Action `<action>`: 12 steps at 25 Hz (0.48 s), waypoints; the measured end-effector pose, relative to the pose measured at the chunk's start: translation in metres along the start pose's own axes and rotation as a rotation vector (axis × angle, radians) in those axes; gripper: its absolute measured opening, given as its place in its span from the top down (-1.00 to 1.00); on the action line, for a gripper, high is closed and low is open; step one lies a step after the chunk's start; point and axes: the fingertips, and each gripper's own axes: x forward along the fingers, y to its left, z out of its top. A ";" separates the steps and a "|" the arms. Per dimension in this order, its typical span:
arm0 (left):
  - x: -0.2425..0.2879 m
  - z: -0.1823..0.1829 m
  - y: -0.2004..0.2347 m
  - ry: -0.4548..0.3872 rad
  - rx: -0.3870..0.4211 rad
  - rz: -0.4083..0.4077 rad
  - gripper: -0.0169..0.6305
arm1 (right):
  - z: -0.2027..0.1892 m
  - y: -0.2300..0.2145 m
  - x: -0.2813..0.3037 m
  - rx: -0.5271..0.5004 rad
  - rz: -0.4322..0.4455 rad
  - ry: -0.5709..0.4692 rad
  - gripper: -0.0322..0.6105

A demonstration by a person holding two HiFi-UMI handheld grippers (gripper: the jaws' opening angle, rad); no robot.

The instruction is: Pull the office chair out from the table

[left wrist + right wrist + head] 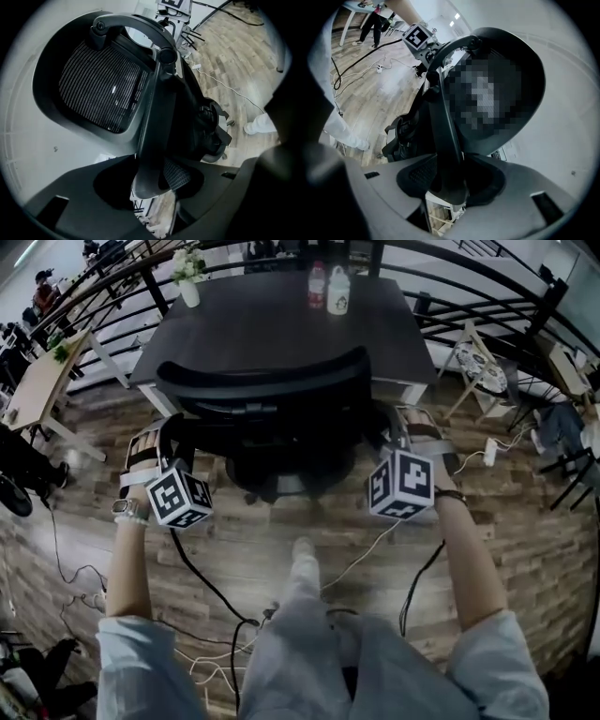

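Office chair (267, 381) backrest at table (262, 320) edge; wood floor (258, 542) behind, cables (200, 577) trailing.

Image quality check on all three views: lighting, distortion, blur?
Head view: dim, strong fisheye bends the railings; office chair and table nearly merge in darkness. Left gripper view: circular black vignette, chair mesh sharp, near parts soft. Right gripper view: same vignette, a mosaic patch added afterwards masks the backrest, wall pale, low contrast.
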 end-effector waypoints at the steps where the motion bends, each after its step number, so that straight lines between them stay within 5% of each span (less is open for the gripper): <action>1: -0.010 0.005 -0.003 0.000 -0.004 -0.002 0.34 | -0.004 0.000 -0.007 -0.004 0.010 0.002 0.33; 12: -0.125 -0.008 -0.047 0.039 -0.026 -0.019 0.35 | 0.013 0.056 -0.094 -0.019 0.041 0.004 0.33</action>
